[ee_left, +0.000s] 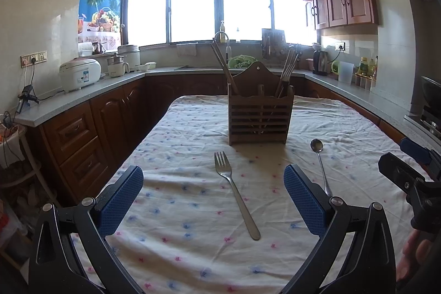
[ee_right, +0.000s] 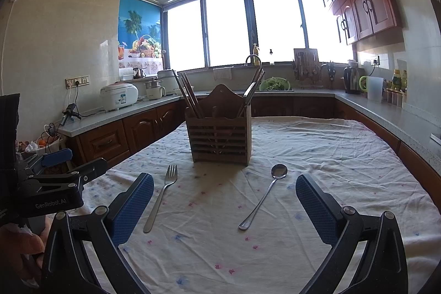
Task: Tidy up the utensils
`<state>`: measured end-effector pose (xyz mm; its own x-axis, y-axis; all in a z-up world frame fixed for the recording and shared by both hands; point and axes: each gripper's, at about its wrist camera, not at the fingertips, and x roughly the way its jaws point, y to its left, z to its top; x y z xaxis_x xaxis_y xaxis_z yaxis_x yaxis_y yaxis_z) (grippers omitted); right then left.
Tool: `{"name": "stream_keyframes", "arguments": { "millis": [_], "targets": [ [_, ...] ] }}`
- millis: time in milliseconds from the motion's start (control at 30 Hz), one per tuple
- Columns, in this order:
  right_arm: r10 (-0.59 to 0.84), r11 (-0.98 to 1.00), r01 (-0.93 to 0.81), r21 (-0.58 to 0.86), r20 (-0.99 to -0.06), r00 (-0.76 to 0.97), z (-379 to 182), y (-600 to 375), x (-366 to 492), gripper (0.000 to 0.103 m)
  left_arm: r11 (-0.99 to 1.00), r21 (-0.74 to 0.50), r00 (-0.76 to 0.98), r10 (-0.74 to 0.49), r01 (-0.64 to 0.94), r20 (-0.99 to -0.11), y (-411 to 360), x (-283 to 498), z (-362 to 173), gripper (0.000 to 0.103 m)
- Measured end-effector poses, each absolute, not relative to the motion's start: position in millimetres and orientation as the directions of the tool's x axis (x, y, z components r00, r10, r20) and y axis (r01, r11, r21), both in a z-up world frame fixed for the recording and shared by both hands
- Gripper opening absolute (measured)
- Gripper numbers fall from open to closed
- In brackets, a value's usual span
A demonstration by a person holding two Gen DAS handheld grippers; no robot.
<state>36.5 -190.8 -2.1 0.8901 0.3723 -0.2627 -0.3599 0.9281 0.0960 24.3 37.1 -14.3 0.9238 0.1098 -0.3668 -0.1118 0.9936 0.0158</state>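
A fork (ee_left: pixel 236 194) and a spoon (ee_left: pixel 320 166) lie flat on the flowered tablecloth (ee_left: pixel 193 211), well apart from each other, both just in front of a slatted wooden holder (ee_left: pixel 260 115) that stands upright near the middle of the table. The holder has chopsticks (ee_left: pixel 223 65) leaning out of its left compartment and more utensils (ee_left: pixel 288 70) in its right one. The left gripper (ee_left: pixel 213 200) hovers over the cloth with its jaws wide apart, the fork between them. The right gripper (ee_right: pixel 224 207) is likewise spread wide and empty, with fork and spoon both lying between its blue pads (ee_right: pixel 317 208). Behind, a counter (ee_left: pixel 91 90) carries a rice cooker (ee_left: pixel 80 73).
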Motion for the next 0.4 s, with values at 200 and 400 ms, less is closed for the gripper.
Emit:
{"name": "stream_keyframes", "arguments": {
  "millis": [200, 400],
  "targets": [
    [0.371, 0.928, -0.358, 0.101, -0.276, 0.886, -3.9, -192.3, 41.8, 0.103, 0.994, 0.004, 0.921, 0.103, -0.110, -0.376, 38.0, 28.5, -16.0, 0.103],
    [0.370, 0.929, -0.354, 0.106, -0.290, 0.883, -5.5, -193.1, 46.9, 0.103, 0.995, -0.006, 0.917, 0.090, -0.100, -0.388, 38.2, 32.0, -18.0, 0.103]
  ]
}}
